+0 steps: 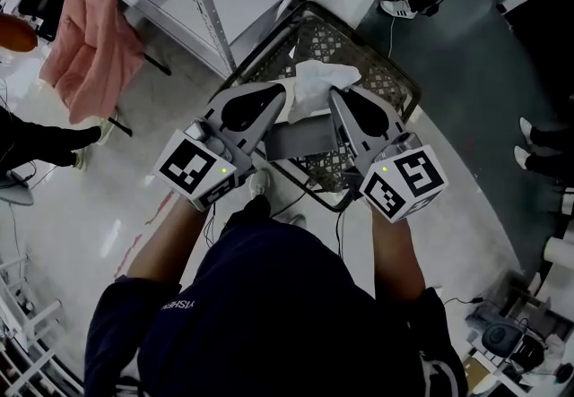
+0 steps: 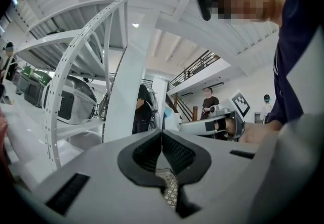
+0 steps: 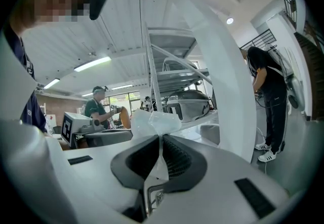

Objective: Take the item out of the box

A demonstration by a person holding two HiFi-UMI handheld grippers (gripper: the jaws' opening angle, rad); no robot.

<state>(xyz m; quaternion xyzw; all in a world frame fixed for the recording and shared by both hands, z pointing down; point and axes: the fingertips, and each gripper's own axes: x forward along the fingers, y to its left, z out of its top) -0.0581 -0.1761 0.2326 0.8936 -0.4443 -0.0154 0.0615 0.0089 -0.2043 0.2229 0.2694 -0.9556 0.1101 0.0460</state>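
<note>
A black mesh box [image 1: 381, 64] stands on the floor below my hands. Both grippers hang above it, tips close together. A crumpled white plastic item [image 1: 318, 81] sits between the tips, raised over the box. In the right gripper view, my right gripper [image 3: 161, 137] is shut on this white item [image 3: 152, 119], which sticks up out of the jaws. My left gripper [image 2: 162, 132] has its jaws closed tip to tip, and I see nothing between them. In the head view the left gripper [image 1: 283, 92] touches the item's left edge, and the right gripper [image 1: 334, 95] is at its right edge.
A white metal shelving rack [image 1: 215, 10] stands just behind the box. A pink cloth [image 1: 94, 37] hangs at the far left. Other people's shoes [image 1: 399, 5] are beyond the box, with more shoes [image 1: 529, 158] at the right edge. Cables and gear lie at the bottom right [image 1: 502, 337].
</note>
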